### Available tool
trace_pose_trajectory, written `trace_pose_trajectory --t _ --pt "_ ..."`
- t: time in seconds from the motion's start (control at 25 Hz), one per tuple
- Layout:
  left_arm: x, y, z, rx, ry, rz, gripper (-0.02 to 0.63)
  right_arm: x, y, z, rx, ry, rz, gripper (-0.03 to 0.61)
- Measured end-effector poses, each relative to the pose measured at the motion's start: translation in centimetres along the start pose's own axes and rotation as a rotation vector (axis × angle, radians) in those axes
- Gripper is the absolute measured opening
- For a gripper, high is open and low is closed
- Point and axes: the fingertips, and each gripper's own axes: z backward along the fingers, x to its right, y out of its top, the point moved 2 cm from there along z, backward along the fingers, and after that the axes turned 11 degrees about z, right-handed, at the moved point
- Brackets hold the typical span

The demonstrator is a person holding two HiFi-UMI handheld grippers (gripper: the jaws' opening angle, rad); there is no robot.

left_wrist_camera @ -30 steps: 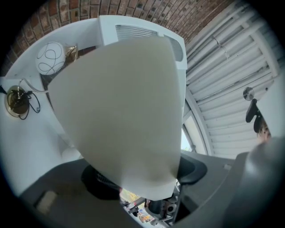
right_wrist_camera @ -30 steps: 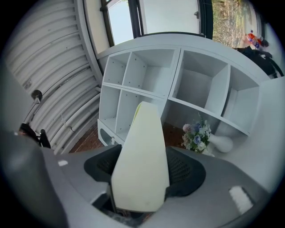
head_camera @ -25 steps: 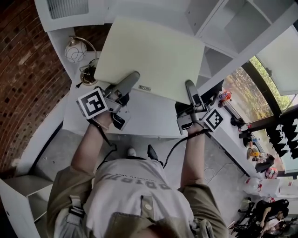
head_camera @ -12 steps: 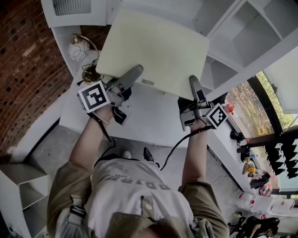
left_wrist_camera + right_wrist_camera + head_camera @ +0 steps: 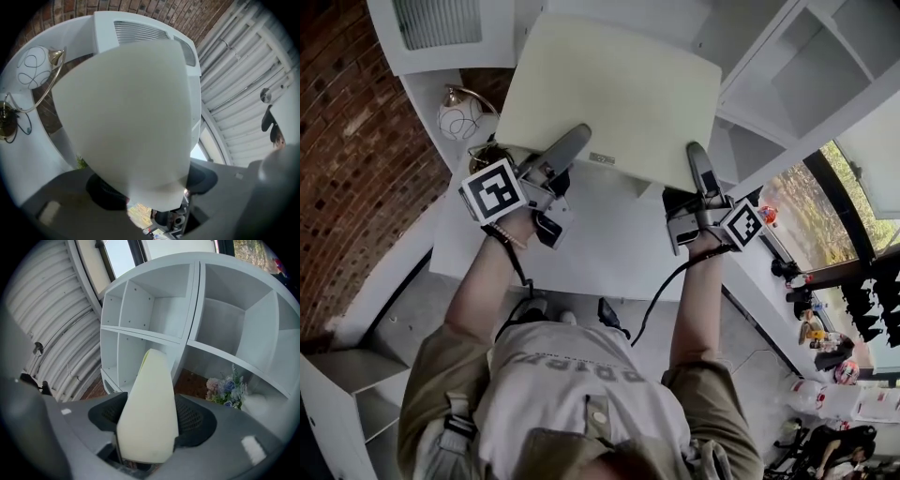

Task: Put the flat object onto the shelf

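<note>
Head view: left gripper [image 5: 576, 141] and right gripper [image 5: 697, 155] both clenched on the near edge of the cream flat panel [image 5: 614, 94], held over the white counter's [image 5: 609, 248] far edge. Cubby shelf [image 5: 787, 70] beyond, right.

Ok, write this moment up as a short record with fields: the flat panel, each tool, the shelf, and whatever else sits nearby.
held object: flat cream panel
left tool: shut on the panel's near edge, left side
right tool: shut on the same edge, right side
panel position: lifted between both tools above the white counter, not yet on the shelf
shelf: white, open compartments, ahead of the right tool
nearby: globe lamp at the left; flowers at the shelf's lower right in the right gripper view
</note>
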Motion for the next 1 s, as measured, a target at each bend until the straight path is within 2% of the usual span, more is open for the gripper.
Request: trace_pose_trajectory --t 0.28,0.44,0.6,0.72,0.88,0.96,1.0 --pt "-0.7 2.2 -1.5 0.017 0.012 0.057 0.331 0.8 0.3 -1.6 0.043 -0.049 -0.022 0.324" --pt "-1.5 2.5 -1.6 0.052 0.053 0.119 0.321 1.3 0.2 -1.7 0.051 -0.092 -0.042 0.328" --pt "-1.7 2.8 -2.3 0.063 0.057 0.163 0.319 1.4 1.0 -2.1 0.066 -0.121 -0.05 0.328" --pt "-1.6 2.8 -2.4 0.09 0.044 0.188 0.319 1.1 1.6 -2.3 0.082 -0.128 -0.005 0.336" --pt "-1.4 3.4 -2.9 0.148 0.021 0.245 0.313 0.4 2.8 -2.4 0.139 -0.095 0.04 0.372" --pt "-1.3 3.8 -3.0 0.168 0.013 0.266 0.311 0.0 3.2 -2.0 0.182 -0.073 0.036 0.45" --pt "-1.3 3.9 -3.0 0.176 0.014 0.272 0.31 -0.1 3.2 -1.7 0.196 -0.067 0.037 0.468"
